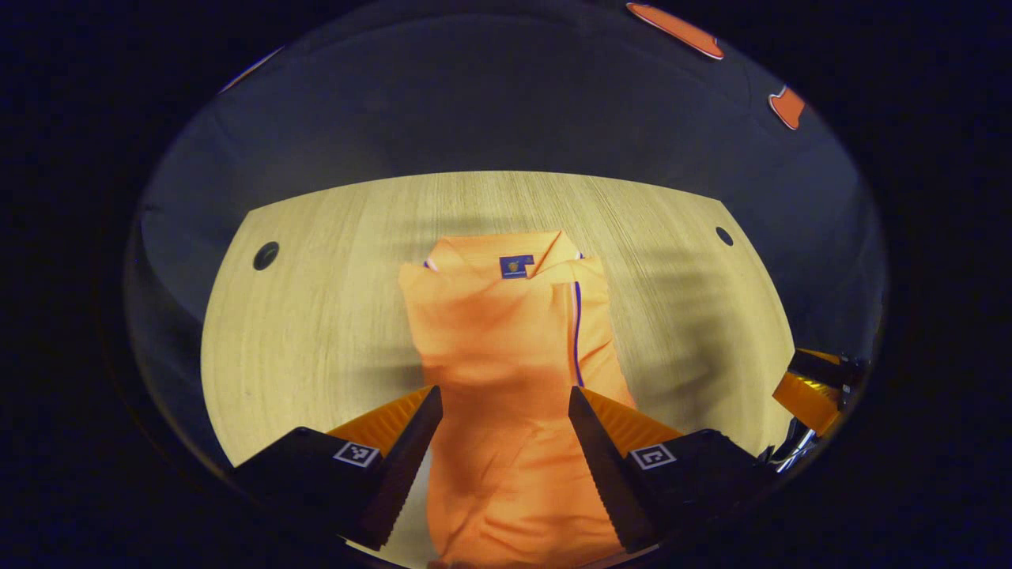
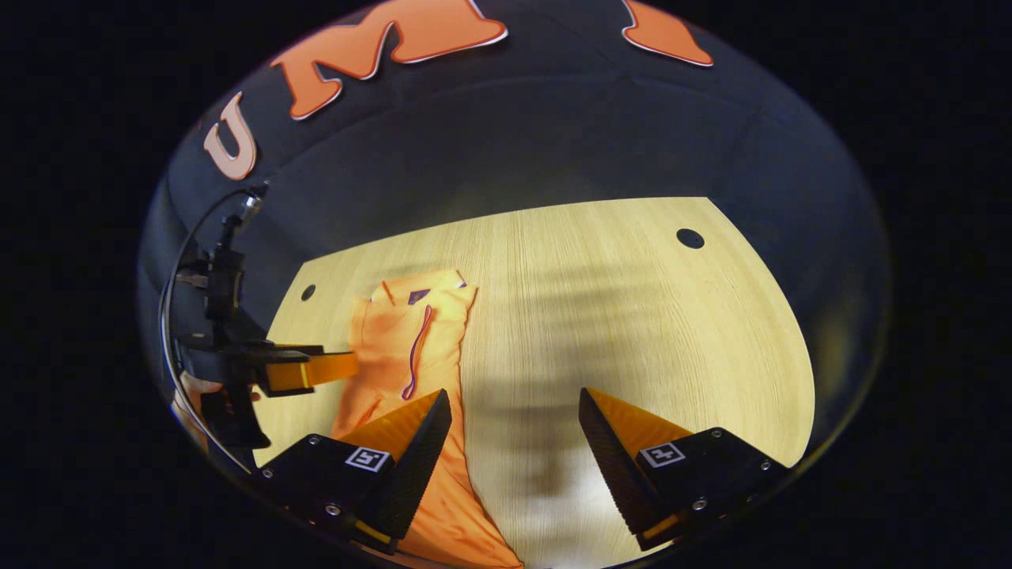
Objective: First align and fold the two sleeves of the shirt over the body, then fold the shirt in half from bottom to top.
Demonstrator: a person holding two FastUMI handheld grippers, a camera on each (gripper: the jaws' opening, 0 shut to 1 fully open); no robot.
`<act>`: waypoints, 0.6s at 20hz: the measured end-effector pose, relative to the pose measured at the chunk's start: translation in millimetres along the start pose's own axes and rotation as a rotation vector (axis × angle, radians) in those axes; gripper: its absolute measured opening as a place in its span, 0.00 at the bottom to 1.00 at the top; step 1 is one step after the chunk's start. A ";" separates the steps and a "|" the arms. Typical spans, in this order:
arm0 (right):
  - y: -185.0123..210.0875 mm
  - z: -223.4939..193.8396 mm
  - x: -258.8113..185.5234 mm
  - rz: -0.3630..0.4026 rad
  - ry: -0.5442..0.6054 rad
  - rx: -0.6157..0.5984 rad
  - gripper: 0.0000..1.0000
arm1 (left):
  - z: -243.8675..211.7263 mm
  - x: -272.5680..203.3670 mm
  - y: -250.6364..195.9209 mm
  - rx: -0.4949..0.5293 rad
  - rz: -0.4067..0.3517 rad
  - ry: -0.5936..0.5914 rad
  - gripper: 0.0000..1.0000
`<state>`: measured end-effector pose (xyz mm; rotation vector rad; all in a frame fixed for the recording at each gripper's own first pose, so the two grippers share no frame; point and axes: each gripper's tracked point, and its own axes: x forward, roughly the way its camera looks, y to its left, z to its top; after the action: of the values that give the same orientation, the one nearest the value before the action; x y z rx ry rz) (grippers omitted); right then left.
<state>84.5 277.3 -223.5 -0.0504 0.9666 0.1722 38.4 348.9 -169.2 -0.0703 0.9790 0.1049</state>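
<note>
An orange shirt [image 1: 506,348] lies lengthwise on the wooden table [image 1: 316,316], collar and a small dark label at the far end, both sleeves folded over the body into a narrow strip with a thin purple stripe. My left gripper [image 1: 506,403] hovers open over the shirt's near half, its fingers apart on either side of the cloth. In the right gripper view the shirt [image 2: 411,348] lies at the left. My right gripper [image 2: 514,407] is open above bare table just right of the shirt's lower edge. The left gripper [image 2: 316,370] shows there at far left, held by a hand.
The table [image 2: 632,316] has round cable holes near its far corners [image 1: 266,255] [image 1: 723,235] [image 2: 689,238]. A cable runs up from the left gripper at the left of the right gripper view. The right gripper's edge [image 1: 814,387] shows at the right of the left gripper view.
</note>
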 end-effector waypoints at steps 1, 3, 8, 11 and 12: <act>3.8 -4.6 -0.7 -0.009 0.004 -0.010 0.99 | -11.8 -6.8 6.5 0.005 0.016 -0.001 0.99; 16.4 -20.3 -5.2 -0.016 0.019 -0.038 0.99 | -40.7 -23.1 15.0 -0.011 0.024 0.006 0.99; 44.8 -74.8 -10.6 -0.021 0.113 -0.106 0.99 | -124.7 -53.7 14.5 -0.046 -0.002 0.070 0.99; 56.2 -112.2 -20.3 -0.039 0.170 -0.136 0.99 | -172.7 -65.3 11.7 -0.083 -0.007 0.110 0.99; 59.1 -128.8 -24.0 -0.044 0.197 -0.147 0.99 | -188.6 -67.6 12.2 -0.081 -0.004 0.129 0.99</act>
<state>-43.7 317.2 -274.9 -0.2272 1.1467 0.2007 -155.9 337.0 -218.1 -0.1551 1.1028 0.1377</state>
